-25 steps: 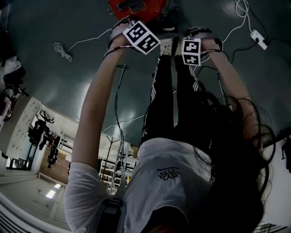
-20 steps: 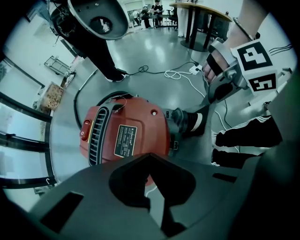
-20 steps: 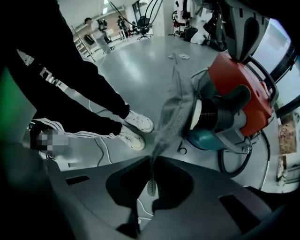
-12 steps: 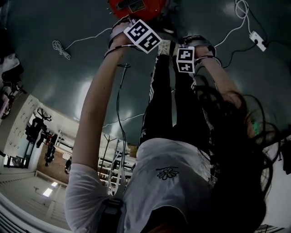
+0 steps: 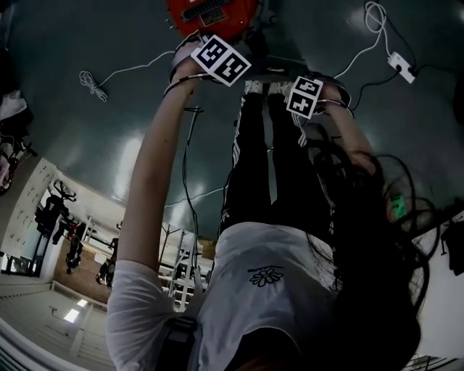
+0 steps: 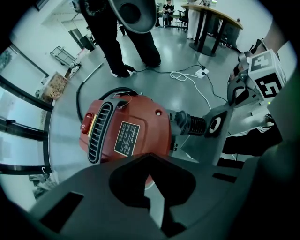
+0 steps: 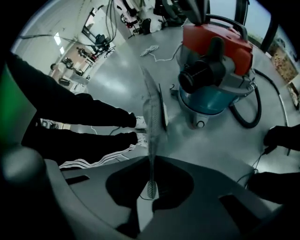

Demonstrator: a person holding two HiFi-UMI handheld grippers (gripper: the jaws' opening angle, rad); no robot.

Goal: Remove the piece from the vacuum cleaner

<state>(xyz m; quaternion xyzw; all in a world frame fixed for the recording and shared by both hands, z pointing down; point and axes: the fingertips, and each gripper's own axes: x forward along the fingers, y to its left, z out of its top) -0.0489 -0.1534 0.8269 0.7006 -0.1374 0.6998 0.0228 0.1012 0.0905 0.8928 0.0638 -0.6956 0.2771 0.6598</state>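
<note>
The vacuum cleaner (image 6: pixel 126 133) has a red lid over a teal drum (image 7: pixel 211 101) and stands on the grey floor; it shows at the top edge of the head view as the vacuum cleaner (image 5: pixel 210 14). My right gripper (image 7: pixel 151 161) is shut on a thin grey flat piece (image 7: pixel 152 112), seen edge-on. The same piece (image 6: pixel 215 129), with a round hole, sits just beside the black ribbed hose port (image 6: pixel 192 125). My left gripper (image 6: pixel 150 161) hangs over the red lid with its jaws together and nothing between them.
A black hose (image 7: pixel 248 115) loops round the drum. A white power strip (image 5: pixel 402 64) and loose cables (image 5: pixel 90 80) lie on the floor. Another person's legs (image 6: pixel 122 42) stand beyond the vacuum, with tables (image 6: pixel 211 18) behind. My own legs (image 7: pixel 84 122) are to the left of the piece.
My right gripper has tilted and drawn back a little from the vacuum toward me. The left gripper has stayed at the red lid.
</note>
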